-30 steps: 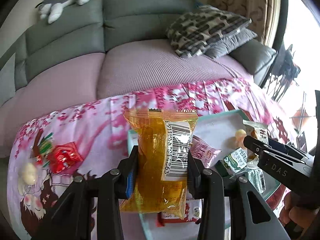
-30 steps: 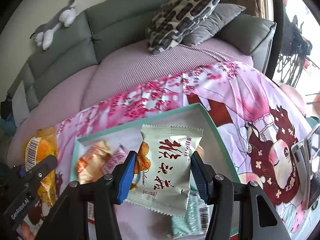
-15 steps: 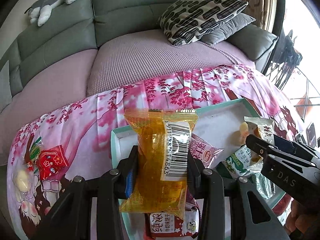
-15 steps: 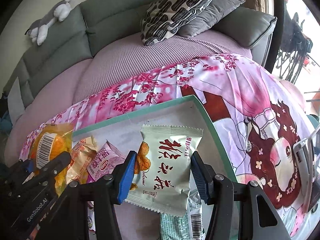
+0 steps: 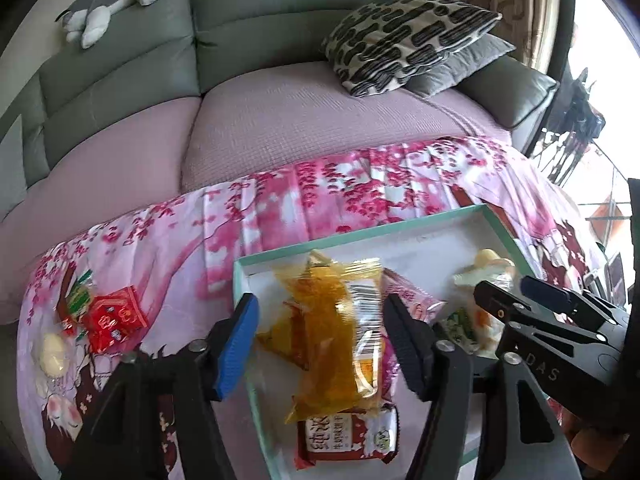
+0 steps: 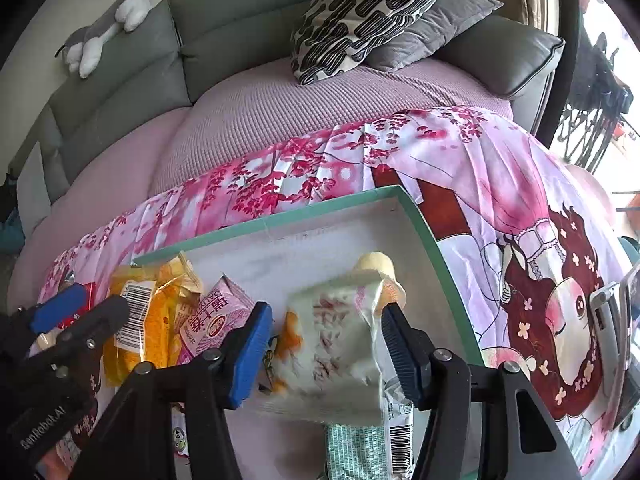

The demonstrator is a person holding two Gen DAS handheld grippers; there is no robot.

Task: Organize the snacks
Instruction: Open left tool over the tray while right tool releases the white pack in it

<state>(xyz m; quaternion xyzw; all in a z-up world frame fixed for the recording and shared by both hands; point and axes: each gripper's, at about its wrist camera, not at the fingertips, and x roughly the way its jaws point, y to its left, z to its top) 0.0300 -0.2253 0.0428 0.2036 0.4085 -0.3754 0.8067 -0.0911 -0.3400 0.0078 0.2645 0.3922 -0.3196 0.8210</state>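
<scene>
Both sets of jaws have just been opening. The left gripper (image 5: 320, 340) stands spread around the orange snack packet (image 5: 336, 340), the right gripper (image 6: 326, 350) around the white snack packet (image 6: 332, 344). Both packets are dropping into the teal tray (image 6: 424, 232), at 9 and 3 o'clock. They look light, crinkly and slippery; pinch them mid-body.

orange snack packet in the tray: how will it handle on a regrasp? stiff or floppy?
Likely floppy: the orange snack packet lies crumpled and buckled between the left gripper, whose jaws have just been opening and stand clear of it. Its glossy film probably slips. It looks light, resting on other packets in the teal tray.
</scene>
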